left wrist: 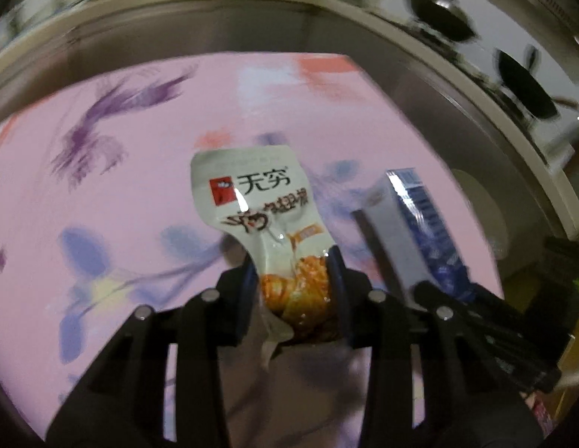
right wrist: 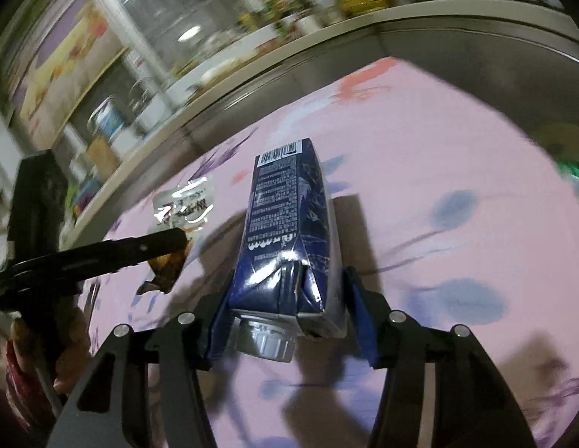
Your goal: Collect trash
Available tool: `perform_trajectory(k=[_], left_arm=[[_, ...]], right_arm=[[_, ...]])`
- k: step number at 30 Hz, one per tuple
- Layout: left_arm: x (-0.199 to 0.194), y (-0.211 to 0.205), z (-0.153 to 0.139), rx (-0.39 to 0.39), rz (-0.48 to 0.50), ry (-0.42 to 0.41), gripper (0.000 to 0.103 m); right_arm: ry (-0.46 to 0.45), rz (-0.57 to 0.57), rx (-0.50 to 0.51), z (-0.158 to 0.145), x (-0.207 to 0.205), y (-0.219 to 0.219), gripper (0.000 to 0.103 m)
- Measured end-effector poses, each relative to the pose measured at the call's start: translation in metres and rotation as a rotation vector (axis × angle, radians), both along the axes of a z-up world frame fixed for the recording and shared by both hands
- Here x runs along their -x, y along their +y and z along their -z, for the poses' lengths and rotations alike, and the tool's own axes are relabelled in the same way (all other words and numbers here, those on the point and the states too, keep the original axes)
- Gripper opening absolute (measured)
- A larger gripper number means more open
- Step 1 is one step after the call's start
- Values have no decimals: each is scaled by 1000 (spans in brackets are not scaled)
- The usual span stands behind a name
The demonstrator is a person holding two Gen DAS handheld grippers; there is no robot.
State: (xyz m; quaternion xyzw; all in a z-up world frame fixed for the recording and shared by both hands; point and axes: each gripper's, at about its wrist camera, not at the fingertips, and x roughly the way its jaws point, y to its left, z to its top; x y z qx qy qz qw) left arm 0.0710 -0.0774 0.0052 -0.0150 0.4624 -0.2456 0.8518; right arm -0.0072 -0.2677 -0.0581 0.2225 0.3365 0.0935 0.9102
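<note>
My left gripper [left wrist: 293, 261] is shut on the lower end of a white snack wrapper [left wrist: 252, 194] printed with orange food; the wrapper's top sticks up over the pink tablecloth [left wrist: 140, 186]. The right gripper [right wrist: 289, 280] is shut on a dark blue drink carton [right wrist: 285, 194]. Its grey screw cap [right wrist: 265, 339] sits near the jaws and its barcode end points away. The right wrist view shows the wrapper [right wrist: 188, 205] at the left, pinched by one black finger [right wrist: 140, 248] of the left gripper. The carton [left wrist: 420, 216] appears at the right of the left wrist view.
A pale counter edge [left wrist: 252, 3] curves behind the table. Two dark woks [left wrist: 439, 15] sit on a stove at the right. Jars and containers [right wrist: 110, 119] crowd shelves at the left. Something green [right wrist: 573, 175] lies at the table's right edge. A hand [right wrist: 69, 351] holds the left gripper.
</note>
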Motion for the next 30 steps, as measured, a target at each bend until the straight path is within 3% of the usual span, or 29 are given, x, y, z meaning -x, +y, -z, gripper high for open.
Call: perform_trajectory(k=[2, 4, 9, 16, 22, 26, 30], left_arm=[[-1, -45, -9, 4, 99, -15, 35], [-1, -84, -14, 8, 183, -22, 20], [-3, -196, -16, 54, 395, 26, 16], [-12, -303, 8, 31, 523, 81, 12], [-19, -328, 34, -31, 515, 125, 12], [-18, -328, 34, -23, 516, 132, 12], [-8, -316, 29, 7, 539, 123, 12]], right_arm=[[-18, 78, -11, -5, 11, -37, 52], [-32, 143, -10, -10, 21, -66, 52], [-49, 321, 11, -16, 49, -153, 50], [-3, 451, -15, 3, 63, -237, 47], [-3, 543, 11, 20, 66, -262, 49], [-59, 588, 3, 21, 72, -274, 67], [-112, 626, -14, 17, 85, -282, 68]])
